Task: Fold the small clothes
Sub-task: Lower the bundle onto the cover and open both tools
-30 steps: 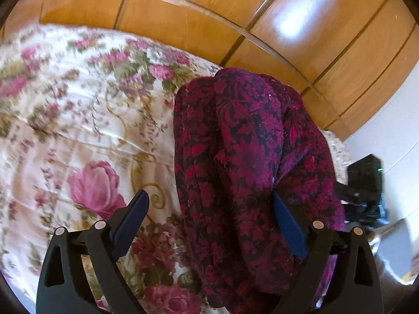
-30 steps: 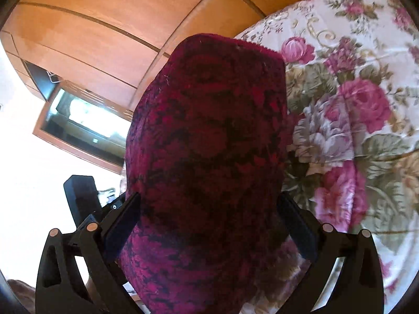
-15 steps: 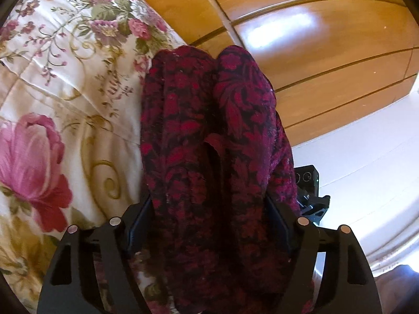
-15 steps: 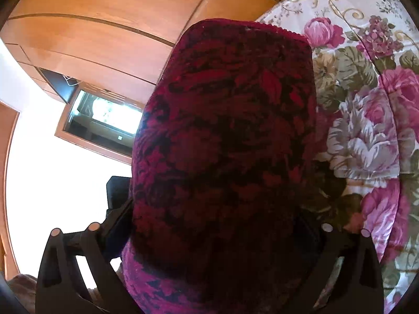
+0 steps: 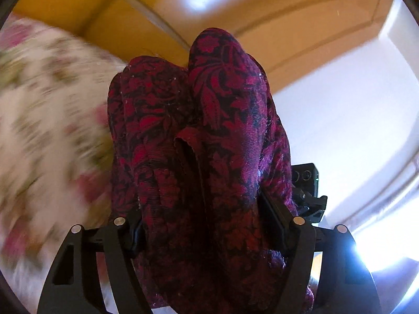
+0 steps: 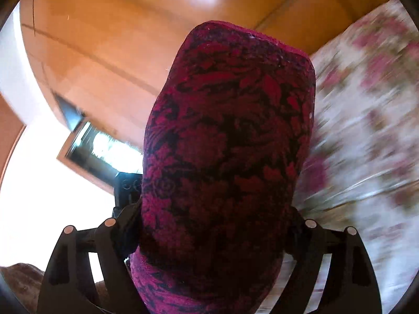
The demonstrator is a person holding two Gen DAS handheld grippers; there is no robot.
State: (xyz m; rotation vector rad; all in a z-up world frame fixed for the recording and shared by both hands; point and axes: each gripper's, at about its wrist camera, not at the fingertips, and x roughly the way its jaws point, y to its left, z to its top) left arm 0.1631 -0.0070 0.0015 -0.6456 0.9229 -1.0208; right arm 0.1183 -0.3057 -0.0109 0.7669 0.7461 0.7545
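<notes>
- I am holding a dark red patterned garment (image 5: 199, 157) in both tongs, and it is filling the middle of each wrist view, lifted off the floral bedspread (image 5: 47, 130), which is blurring past at the side.
- The left gripper (image 5: 207, 225) is clamping a thick bunch of the cloth; its jaws are closed in only as far as the bundle allows, with fabric bulging out above and below them.
- The right gripper (image 6: 217, 225) is doing the same, pinching a rounded wad of the garment (image 6: 230, 130) so fully that its pads are hidden under cloth.
- I am judging the fabric to be soft, limp and light: it is draping in rounded folds over the jaws and holding no shape of its own.
- The weave is looking slightly textured, so I am not expecting it to slide out easily, but several layers are bunching in each grip and an inner layer could slip.
- A hemmed edge (image 5: 188, 146) is showing in the left view; I am thinking corners or hems are the better hold for a clean fold, rather than mid-cloth wads.
- The wooden panelling (image 6: 117, 26) is standing behind, well apart from the garment.
</notes>
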